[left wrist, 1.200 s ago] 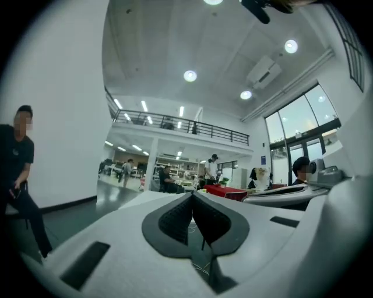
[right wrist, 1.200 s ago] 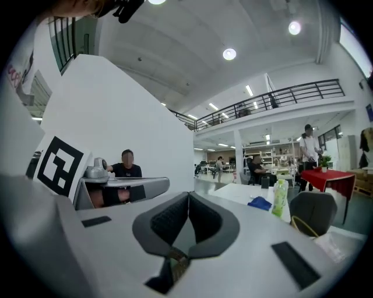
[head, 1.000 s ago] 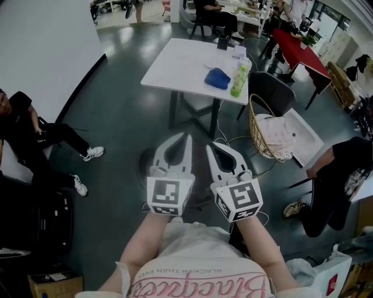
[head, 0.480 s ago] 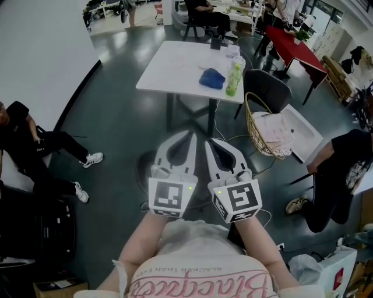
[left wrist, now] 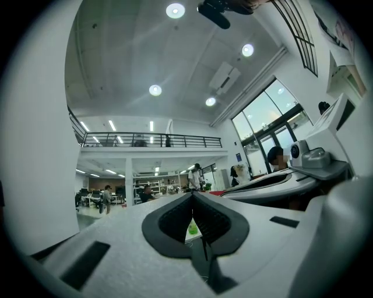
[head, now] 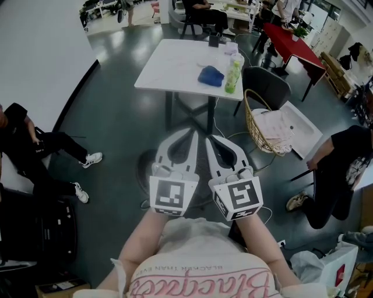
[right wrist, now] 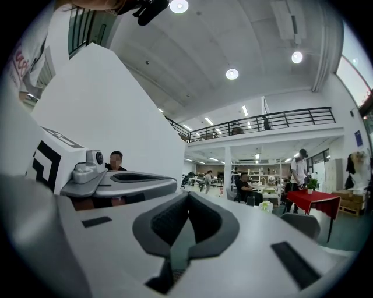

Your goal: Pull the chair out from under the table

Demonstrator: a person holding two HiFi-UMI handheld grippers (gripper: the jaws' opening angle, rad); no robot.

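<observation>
Lifted slightly since before, our left gripper (head: 189, 133) and right gripper (head: 211, 139) hold smooth white jaws closed, empty; the rounded dark chair (head: 266, 86) sits at the square worktop's (head: 175, 64) right edge.

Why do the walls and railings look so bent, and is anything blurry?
Head view: the wide lens bows the room around the white table; dim, yet sharp. Left gripper view: a fisheye circle with black corners, ceiling lamps glare white, and the left gripper looks slightly soft up close. Right gripper view: same curving, and the right gripper looms large below.

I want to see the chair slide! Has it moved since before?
No. The chair is still by the same corner of the table, next to the basket.
</observation>
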